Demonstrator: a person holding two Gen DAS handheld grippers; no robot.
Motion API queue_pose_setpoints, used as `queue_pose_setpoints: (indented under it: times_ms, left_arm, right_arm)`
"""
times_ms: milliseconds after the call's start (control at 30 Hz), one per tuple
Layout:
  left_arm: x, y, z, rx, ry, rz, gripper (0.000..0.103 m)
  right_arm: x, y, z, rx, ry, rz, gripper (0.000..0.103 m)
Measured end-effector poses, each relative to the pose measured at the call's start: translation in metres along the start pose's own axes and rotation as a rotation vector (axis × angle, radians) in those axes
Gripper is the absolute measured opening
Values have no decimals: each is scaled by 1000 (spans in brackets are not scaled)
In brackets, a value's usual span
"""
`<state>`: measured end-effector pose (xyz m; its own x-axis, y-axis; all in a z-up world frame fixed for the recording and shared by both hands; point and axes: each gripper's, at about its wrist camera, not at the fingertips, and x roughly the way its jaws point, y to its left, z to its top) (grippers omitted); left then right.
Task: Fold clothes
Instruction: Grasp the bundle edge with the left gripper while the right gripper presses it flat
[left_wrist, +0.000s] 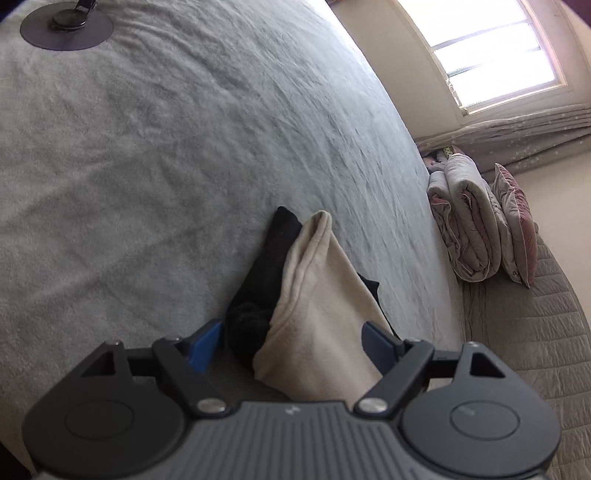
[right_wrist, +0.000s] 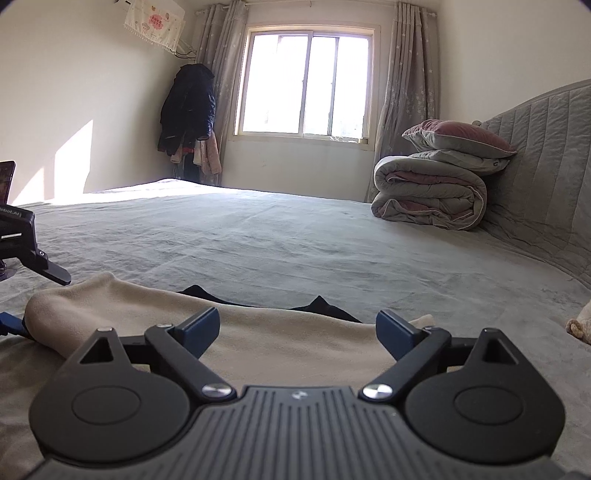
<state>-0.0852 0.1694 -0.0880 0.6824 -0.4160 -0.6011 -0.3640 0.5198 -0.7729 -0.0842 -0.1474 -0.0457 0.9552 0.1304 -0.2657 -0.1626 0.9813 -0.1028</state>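
A beige garment (right_wrist: 280, 354) lies spread on the grey bed sheet (right_wrist: 295, 243), with a black garment (right_wrist: 321, 308) peeking out from under its far edge. My right gripper (right_wrist: 297, 330) hovers open just over the beige cloth, holding nothing. In the left wrist view a raised fold of the beige garment (left_wrist: 317, 295) and a bunched part of the black garment (left_wrist: 258, 280) sit between the wide-apart blue pads (left_wrist: 205, 345) of my left gripper (left_wrist: 291, 343), which is open. In the right wrist view the left gripper (right_wrist: 33, 299) straddles that fold at the far left.
A rolled quilt (right_wrist: 428, 192) with a pillow (right_wrist: 458, 138) on top rests against the padded headboard (right_wrist: 546, 177) at the right. A dark disc stand (left_wrist: 66, 27) sits on the sheet. Coats (right_wrist: 188, 110) hang beside the window (right_wrist: 306, 83). A fluffy item (right_wrist: 580, 325) shows at the right edge.
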Motion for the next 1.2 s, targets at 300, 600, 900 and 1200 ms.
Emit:
queue_pose_setpoints:
  times_ms: [300, 600, 900, 1200]
  left_arm:
    - [17, 12, -18, -260, 198, -104, 82]
    - [18, 1, -33, -347, -69, -56, 71]
    - [20, -16, -40, -320, -265, 45, 41]
    - [3, -43, -45, -122, -391, 44, 31]
  right_arm:
    - [3, 13, -7, -60, 22, 43, 95]
    - [6, 25, -6, -65, 35, 91, 95]
    - [15, 19, 2, 129, 115, 190, 65]
    - [26, 4, 2, 351, 240, 291, 37]
